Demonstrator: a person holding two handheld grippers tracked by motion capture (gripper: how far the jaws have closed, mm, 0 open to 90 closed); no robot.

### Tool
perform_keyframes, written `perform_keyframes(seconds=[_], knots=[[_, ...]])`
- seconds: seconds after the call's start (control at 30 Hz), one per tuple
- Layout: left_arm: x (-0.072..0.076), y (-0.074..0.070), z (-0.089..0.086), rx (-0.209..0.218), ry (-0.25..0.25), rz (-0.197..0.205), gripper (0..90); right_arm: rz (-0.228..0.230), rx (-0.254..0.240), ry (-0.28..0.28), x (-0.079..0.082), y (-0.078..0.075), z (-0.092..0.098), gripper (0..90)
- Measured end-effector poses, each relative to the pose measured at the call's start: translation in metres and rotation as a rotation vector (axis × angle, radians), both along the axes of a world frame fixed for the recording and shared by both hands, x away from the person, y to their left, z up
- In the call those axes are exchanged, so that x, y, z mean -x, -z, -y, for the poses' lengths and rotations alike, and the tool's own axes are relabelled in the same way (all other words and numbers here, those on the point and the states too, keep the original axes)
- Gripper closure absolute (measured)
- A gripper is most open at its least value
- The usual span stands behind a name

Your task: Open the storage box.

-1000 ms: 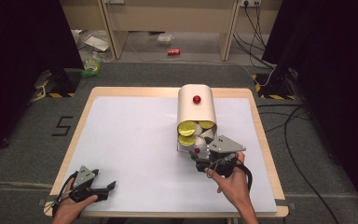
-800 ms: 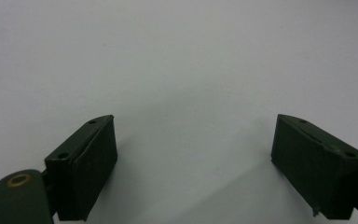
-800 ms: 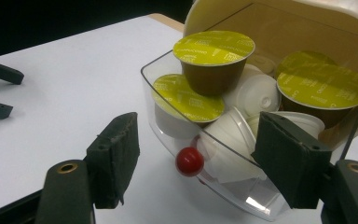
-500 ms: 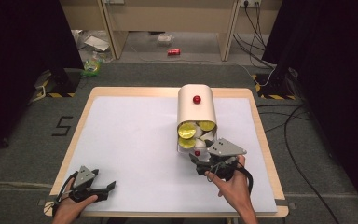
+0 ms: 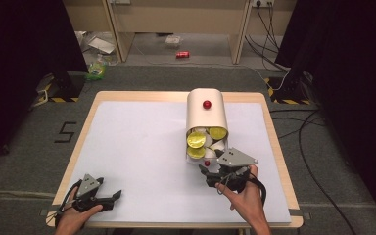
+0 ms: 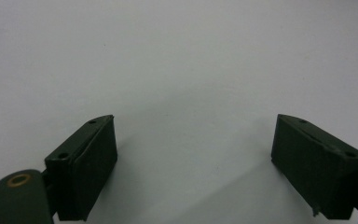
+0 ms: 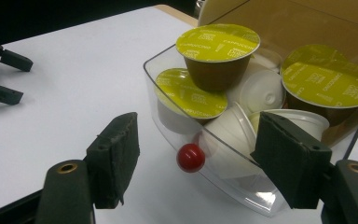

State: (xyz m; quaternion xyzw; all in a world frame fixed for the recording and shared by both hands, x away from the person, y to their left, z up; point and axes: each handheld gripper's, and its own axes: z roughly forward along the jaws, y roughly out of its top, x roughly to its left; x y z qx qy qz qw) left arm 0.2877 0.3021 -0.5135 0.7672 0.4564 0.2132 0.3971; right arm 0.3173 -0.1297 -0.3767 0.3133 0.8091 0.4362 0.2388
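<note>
Now the right tool (image 7: 193,154) is hovering with jaws apart around the red knob (image 7: 190,157) of the clear capsule drawer (image 7: 168,109), not touching; the right gripper view is showing this close. Left tool (image 5: 96,196) is resting open on the table (image 5: 137,142). Nothing has moved since earlier.

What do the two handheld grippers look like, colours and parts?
Both are black. The left gripper and right gripper each carry a grey three-cornered plate on top and a dark trailing cable. Their jaws end in blocky dark pads; brass-coloured rivets mark the arms. No sleeves show.
</note>
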Motion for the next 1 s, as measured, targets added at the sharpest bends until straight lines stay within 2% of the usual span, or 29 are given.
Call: perform_keyframes(seconds=[0.2, 1.0], knots=[[0.0, 0.0, 0.0, 0.0, 0.0, 0.0, 13.4, -0.004, 0.017, -0.003, 0.002, 0.0, -0.001, 31.1], [0.0, 0.0, 0.0, 0.001, 0.0, 0.0, 13.4, -0.023, 0.016, -0.018, 0.013, 0.002, 0.001, 31.2]])
